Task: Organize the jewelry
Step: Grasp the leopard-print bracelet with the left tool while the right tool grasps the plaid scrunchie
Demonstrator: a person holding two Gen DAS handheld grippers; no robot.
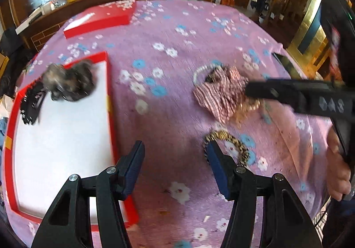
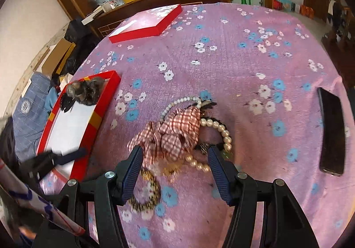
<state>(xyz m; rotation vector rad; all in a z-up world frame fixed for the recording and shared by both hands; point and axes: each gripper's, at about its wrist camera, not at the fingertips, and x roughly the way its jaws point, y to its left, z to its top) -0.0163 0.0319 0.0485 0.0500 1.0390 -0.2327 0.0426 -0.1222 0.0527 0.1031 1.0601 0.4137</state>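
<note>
Both tongs, left (image 1: pixel 175 159) and right (image 2: pixel 175 163), gape empty above the heap of red-checked fabric scrunchie (image 2: pixel 168 135) and white pearl strand (image 2: pixel 221 130) mid-tabletop; next comes closing on one piece for the red cardboard box (image 2: pixel 93 119) at the left edge

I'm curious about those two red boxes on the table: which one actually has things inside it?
The open red tray nearest the grippers: its white floor holds a fuzzy grey hair piece and a black clip. The far red box lies closed.
</note>
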